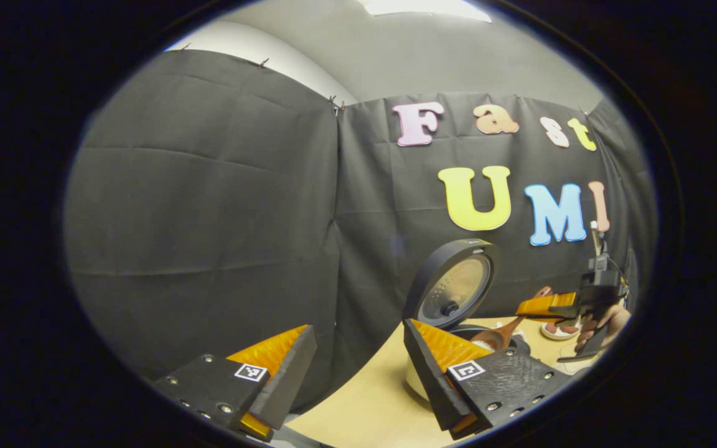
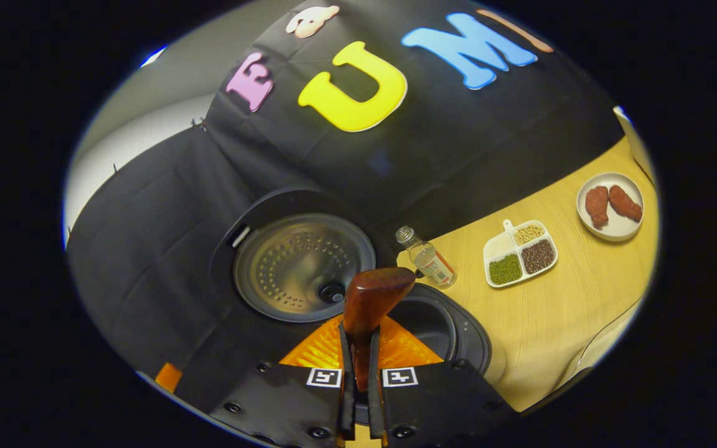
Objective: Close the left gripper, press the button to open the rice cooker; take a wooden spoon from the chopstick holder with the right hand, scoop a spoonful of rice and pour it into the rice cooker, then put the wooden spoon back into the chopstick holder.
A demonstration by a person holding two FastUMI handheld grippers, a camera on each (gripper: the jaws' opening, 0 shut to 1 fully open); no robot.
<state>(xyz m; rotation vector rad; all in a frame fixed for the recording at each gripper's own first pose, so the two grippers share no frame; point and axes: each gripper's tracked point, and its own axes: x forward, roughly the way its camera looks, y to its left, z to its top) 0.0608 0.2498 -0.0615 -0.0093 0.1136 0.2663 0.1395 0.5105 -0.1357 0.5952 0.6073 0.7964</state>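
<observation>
Right tool clamped on wooden spoon above open rice cooker, left tool spread wide: tilting early risks rice spilling onto bench.

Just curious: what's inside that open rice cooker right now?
The rice cooker shows a dark inner pot. The wooden spoon, clamped in the right claw, covers its middle, so I can't tell whether rice is inside.
</observation>
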